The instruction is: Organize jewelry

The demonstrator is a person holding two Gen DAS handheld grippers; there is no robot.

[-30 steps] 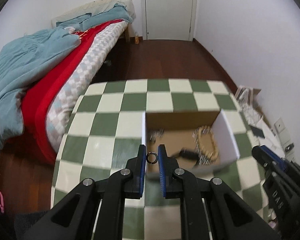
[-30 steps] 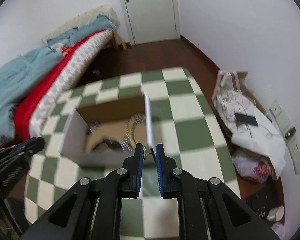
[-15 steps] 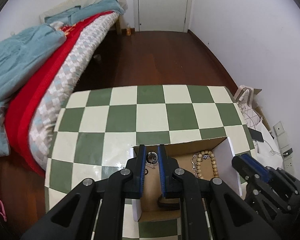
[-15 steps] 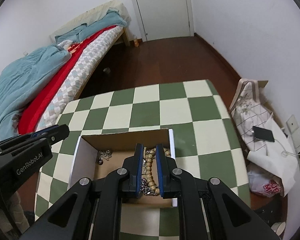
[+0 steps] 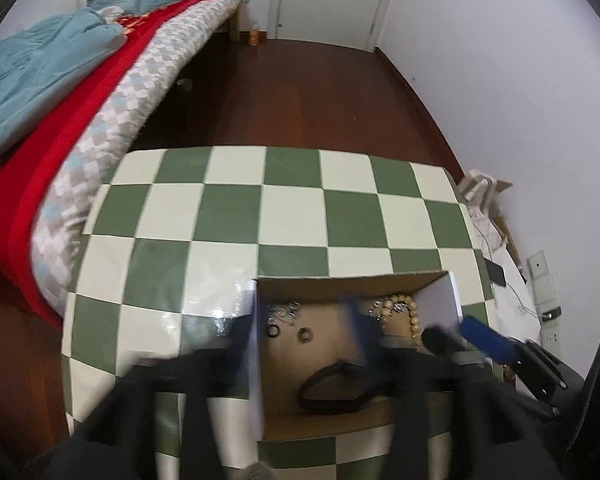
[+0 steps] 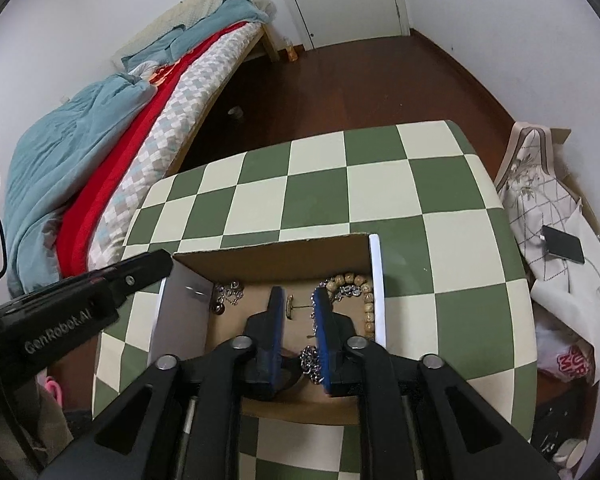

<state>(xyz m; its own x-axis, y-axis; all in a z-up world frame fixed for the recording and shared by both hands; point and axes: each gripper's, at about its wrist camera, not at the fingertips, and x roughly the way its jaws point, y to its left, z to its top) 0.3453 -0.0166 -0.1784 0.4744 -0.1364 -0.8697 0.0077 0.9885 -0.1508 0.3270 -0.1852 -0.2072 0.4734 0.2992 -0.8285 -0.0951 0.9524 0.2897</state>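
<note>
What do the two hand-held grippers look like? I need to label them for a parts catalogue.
Right hand-held gripper: black angular arms with silver screws, blue ribbed pads on its fingers. Left hand-held gripper, blurred in its own view, appears the same black and blue; from the right wrist its body shows grey "GenRobot.AI" lettering.

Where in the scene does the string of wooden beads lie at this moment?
In the right wrist view the wooden beads lie inside the cardboard box, along its right wall, beside a silver chain.
</note>
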